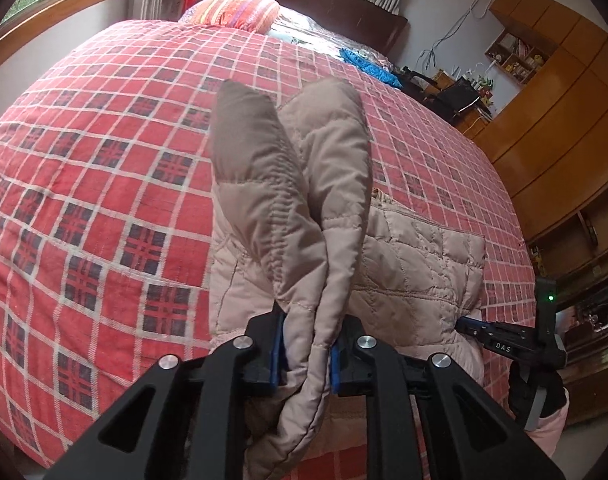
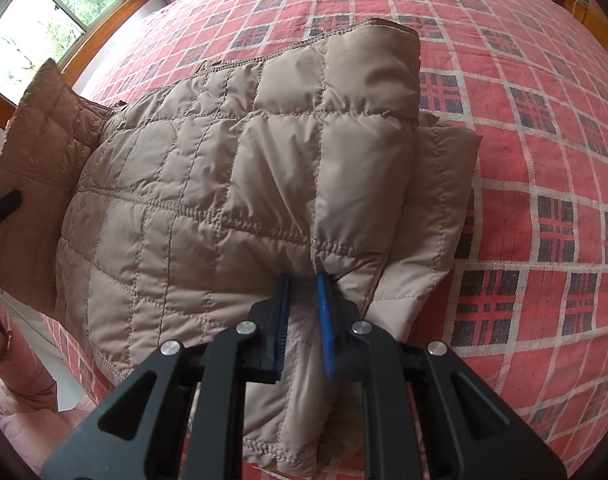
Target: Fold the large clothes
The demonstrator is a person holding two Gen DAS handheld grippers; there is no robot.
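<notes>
Fabric fills the middle of both my views: a beige quilted jacket [image 2: 239, 184] lies partly folded on the red plaid bedspread [image 1: 83, 184], near the bed's lower edge. My left gripper [image 1: 306, 354] at bottom centre of the left wrist view is clamped on a raised flap of the jacket, which stands up between the blue pads [image 1: 277, 354] and rises toward the frame's centre. My right gripper [image 2: 304, 326] at bottom centre of the right wrist view has its jaws nearly closed, pinching a bunched fold at the jacket's near edge. I see that gripper again at the right edge of the left view, touching the jacket's side. A striped pillow [image 1: 231, 10] sits at upper centre, a wooden wardrobe [image 1: 552, 120] at right.
</notes>
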